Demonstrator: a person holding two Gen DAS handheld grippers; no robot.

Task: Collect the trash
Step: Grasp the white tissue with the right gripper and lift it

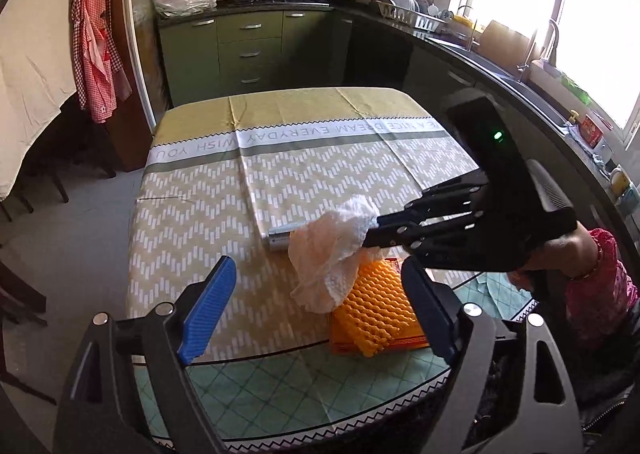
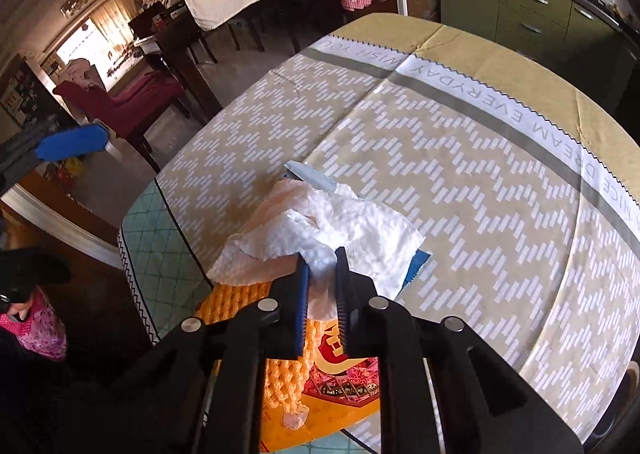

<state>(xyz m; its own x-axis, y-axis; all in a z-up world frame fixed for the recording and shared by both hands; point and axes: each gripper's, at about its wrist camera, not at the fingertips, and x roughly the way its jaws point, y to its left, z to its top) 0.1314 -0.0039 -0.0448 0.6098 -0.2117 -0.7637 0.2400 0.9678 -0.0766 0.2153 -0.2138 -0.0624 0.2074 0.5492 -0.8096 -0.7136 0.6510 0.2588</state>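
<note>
The right gripper clamps a crumpled white tissue above orange foam netting on the table; the left gripper hovers nearby, jaws wide and empty.

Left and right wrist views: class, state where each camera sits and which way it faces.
Left wrist: on the left gripper, jaws open, facing across the table toward the green cabinets; the right gripper and a pink sleeve show.
Right wrist: on the right gripper, shut on the white foam wrap, facing the dining room; a left fingertip shows.
Shared: wrap, orange foam net, tablecloth.
</note>
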